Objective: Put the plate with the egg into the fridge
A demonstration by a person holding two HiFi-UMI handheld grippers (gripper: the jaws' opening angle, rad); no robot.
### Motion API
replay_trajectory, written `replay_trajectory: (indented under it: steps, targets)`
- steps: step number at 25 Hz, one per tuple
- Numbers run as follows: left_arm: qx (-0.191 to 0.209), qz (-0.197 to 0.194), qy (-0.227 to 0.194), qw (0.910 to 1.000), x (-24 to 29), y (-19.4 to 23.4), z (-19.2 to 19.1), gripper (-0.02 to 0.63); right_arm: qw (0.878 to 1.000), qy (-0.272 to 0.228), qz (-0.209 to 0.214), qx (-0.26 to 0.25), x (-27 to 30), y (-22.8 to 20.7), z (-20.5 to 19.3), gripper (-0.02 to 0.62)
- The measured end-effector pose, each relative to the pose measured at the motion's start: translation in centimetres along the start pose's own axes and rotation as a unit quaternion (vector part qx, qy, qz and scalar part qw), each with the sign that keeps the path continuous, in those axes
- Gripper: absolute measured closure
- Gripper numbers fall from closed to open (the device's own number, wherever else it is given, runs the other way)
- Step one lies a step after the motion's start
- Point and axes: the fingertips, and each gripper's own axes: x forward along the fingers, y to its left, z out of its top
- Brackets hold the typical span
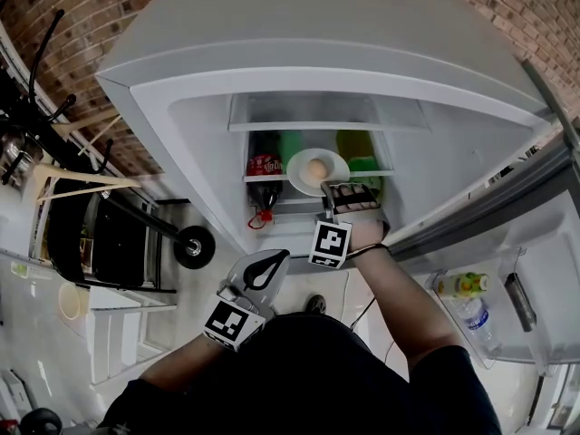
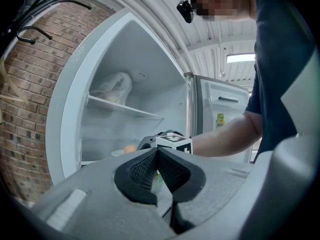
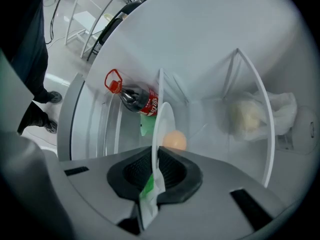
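**Plate with egg inside the fridge, pinched by the right claw**

Reaches into the open fridge [image 1: 181, 107] with the right claw [image 1: 337, 187], narrowed down onto the near rim of the white plate [image 1: 308, 163], one pad pressed on each face of it. Holds that plate well inside the fridge, at the level of its middle glass shelf [image 1: 272, 178]; cannot tell whether set down on the glass or just above it. Carries the egg [image 1: 315, 169] at the plate's centre, pale orange and whole.

Shares that level of the fridge with a cola bottle [image 1: 264, 184], lying on its side at the fridge's left, red cap towards the opening. Backs onto green packets [image 1: 364, 164] against the fridge's rear wall. Shows a pale bag [image 3: 255, 114] one shelf higher in the fridge.

Hangs the left claw [image 1: 279, 256] outside the fridge, in front of its opening and lower than the middle shelf. Pads together, nothing between them.

Stands the fridge door [image 1: 535, 234] swung wide at the fridge's right side, its rack holding a yellow-labelled bottle [image 1: 462, 285] and a clear bottle [image 1: 476, 323]. Leaves a black trolley [image 1: 109, 238] on the floor at the fridge's left side.
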Motion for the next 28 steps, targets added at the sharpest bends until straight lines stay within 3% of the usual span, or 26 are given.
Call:
replay_trajectory:
  steps: [28]
  targets:
    - [0.003,0.007,0.009,0.9999,-0.1,0.0,0.0,0.603,0.999,0.023,0.046,-0.014,3.5,0.6,0.0,0.503]
